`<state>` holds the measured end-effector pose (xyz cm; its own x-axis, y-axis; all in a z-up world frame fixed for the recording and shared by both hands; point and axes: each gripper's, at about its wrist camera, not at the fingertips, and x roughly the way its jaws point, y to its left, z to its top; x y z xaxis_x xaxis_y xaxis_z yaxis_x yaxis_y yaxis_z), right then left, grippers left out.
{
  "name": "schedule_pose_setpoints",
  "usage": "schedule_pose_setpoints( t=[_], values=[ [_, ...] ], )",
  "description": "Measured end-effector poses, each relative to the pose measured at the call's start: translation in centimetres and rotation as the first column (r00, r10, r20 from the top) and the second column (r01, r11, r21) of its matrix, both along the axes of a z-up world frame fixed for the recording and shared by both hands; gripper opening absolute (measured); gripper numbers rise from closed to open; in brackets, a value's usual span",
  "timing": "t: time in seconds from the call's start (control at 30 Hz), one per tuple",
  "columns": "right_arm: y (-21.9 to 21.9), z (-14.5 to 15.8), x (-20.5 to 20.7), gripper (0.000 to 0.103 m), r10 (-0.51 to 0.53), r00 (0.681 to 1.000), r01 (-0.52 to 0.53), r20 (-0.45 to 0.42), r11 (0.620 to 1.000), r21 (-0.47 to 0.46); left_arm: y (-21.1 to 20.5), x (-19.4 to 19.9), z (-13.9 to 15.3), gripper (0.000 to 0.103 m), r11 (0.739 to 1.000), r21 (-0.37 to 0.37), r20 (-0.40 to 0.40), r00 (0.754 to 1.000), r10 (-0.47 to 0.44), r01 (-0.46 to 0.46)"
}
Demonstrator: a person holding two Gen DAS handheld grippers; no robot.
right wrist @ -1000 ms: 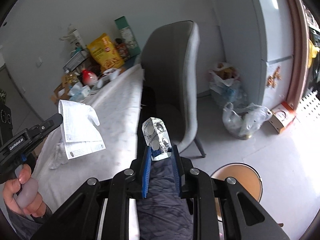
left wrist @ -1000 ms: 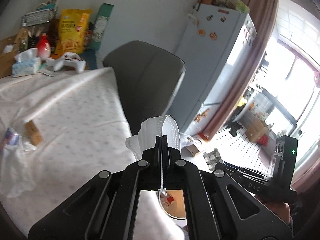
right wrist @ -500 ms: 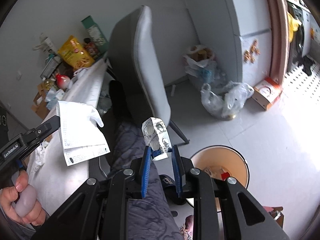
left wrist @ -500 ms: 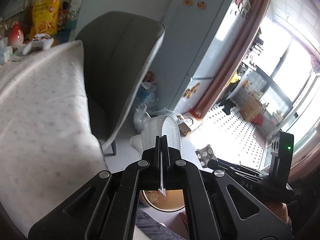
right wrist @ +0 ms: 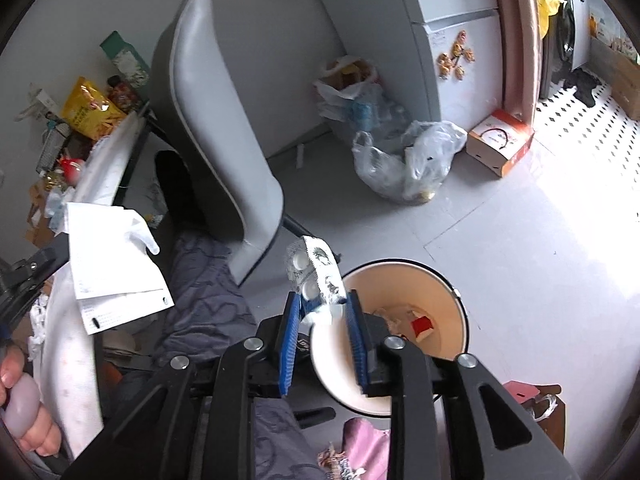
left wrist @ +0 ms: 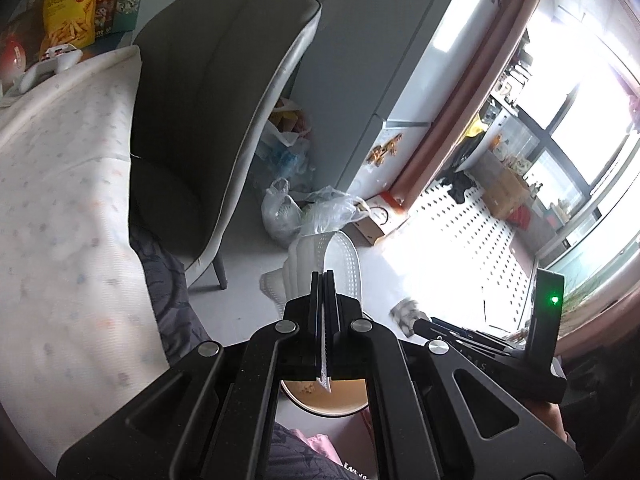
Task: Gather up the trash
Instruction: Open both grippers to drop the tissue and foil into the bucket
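- Overhead, both views look down on a pale grey floor (right wrist: 500, 216) with a grey chair (right wrist: 212, 120) standing beside a worktop (left wrist: 60, 184) under a white dotted cloth.
- At the worktop's far edge, against the wall, stand a yellow snack bag (left wrist: 68, 8) and a green carton (right wrist: 126, 58).
- A fridge (right wrist: 452, 40) stands by the wall; plastic bags (right wrist: 404, 168) and a small cardboard box (right wrist: 500, 146) lie on the floor at its foot.
- A round cream bin (right wrist: 404, 328) sits on the floor by the chair's legs, with a red scrap and crumpled bits inside.
- The left gripper (left wrist: 325, 280) is held out level above the floor, jaws pressed tight on a white face mask (left wrist: 320, 260).
- The mask hangs out ahead of the jaws, folded, its long side running away from the camera; in the right view it droops as a flat sheet near the worktop's edge.
- The right gripper (right wrist: 322, 314) tilts down over the bin's near rim, its blue-padded jaws parted wide.
- A foil blister pack (right wrist: 316, 276) stands between those jaws, long axis pointing up and forward; I cannot tell whether the pads touch it.
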<state>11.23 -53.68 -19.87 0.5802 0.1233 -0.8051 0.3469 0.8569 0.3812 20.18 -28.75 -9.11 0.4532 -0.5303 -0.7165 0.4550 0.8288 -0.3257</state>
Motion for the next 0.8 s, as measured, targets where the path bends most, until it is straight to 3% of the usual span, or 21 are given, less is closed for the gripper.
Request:
schedule_pose_setpoints(
  t=[0.07, 0.1, 0.5, 0.8],
  values=[
    [-0.7, -0.3, -0.3, 0.058, -0.029, 1.0, 0.029, 0.006, 1.0, 0.002, -0.4, 0.1, -0.2, 0.002, 1.0, 0.006, -0.006, 1.0, -0.002, 0.002],
    [-1.1, -0.3, -0.5, 0.06, -0.048, 0.999, 0.048, 0.013, 0.999, -0.009, -0.6, 0.1, -0.4, 0.002, 1.0, 0.01, -0.011, 1.0, -0.004, 0.004],
    [-4.4, 2.0, -3.0, 0.062, -0.12, 0.99, 0.12, 0.08, 0.993, 0.002, -3.8, -0.4, -1.3, 0.002, 0.995, 0.036, -0.044, 0.995, -0.092, 0.094],
    [-8.3, 4.1, -6.2, 0.066, -0.214, 0.968, 0.213, 0.134, 0.977, 0.021, -10.5, -1.0, -4.1, 0.002, 0.974, 0.043, -0.14, 0.966, -0.216, 0.224]
  ],
)
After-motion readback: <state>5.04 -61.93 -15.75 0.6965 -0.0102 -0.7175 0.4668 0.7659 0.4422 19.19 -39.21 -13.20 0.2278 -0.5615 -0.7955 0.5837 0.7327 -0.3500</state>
